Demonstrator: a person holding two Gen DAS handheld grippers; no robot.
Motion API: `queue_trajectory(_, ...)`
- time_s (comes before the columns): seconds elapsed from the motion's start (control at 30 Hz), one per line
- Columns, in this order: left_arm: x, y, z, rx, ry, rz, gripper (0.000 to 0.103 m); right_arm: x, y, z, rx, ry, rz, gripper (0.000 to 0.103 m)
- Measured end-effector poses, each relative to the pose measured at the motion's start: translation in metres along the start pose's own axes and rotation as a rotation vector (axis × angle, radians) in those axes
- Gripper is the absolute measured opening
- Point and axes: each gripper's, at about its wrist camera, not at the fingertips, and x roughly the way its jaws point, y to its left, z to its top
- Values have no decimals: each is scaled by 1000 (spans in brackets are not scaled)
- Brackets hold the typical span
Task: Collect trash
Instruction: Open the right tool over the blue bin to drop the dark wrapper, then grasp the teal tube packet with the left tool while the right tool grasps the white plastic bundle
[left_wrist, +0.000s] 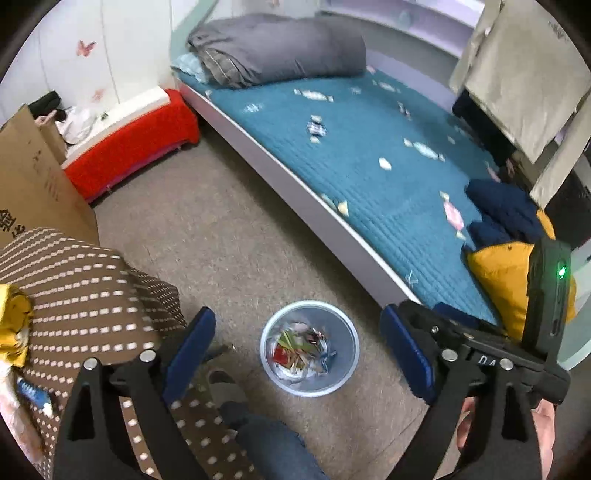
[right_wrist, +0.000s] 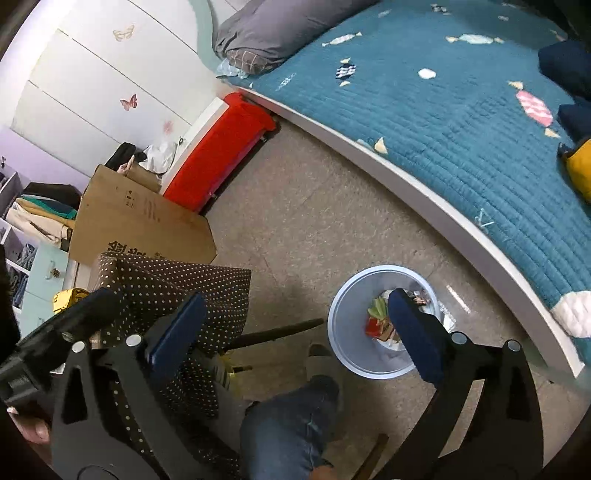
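A pale blue round trash bin (left_wrist: 266, 354) stands on the grey floor beside the bed, with several coloured wrappers and papers (left_wrist: 301, 350) inside. It also shows in the right wrist view (right_wrist: 341, 332). My left gripper (left_wrist: 299, 343) hangs high above the bin, jaws wide open and empty. My right gripper (right_wrist: 295, 325) is also wide open and empty, above the floor just left of the bin; its right finger (right_wrist: 413, 332) hides part of the bin's contents. The right gripper's body (left_wrist: 517, 332) shows at the right of the left wrist view.
A bed with a teal quilt (left_wrist: 369, 155) and a grey folded duvet (left_wrist: 277, 48) runs along the right. A brown dotted cloth (left_wrist: 92, 295) covers furniture at left, behind it a cardboard sheet (right_wrist: 140, 225) and a red-covered bench (left_wrist: 140, 144). The person's jeans leg and slipper (right_wrist: 291, 413) are below.
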Motion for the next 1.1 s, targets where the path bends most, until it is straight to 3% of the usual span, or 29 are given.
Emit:
queue_trajectory(0.17,-40,3,-9,-13,-92,19,92,-30,22,-3,-70,-97,-79,97)
queue_trajectory(0.53,-127,12,-35,-17,-300,69,92,-109,95,-10,-224,-250,-143,97)
queue_trajectory(0.73,-176,27,-54,-34,-460,139,93,-151,138,-24,-288,-366,-107,97)
queue_trajectory(0.97,-216,59,-80,-58,-519,220,93,-176,190,-47,-378,-437,-32,97)
queue_trajectory(1.1,-233,84,-95,-88,-537,266,93,-176,222,-65,-441,-433,-77,97)
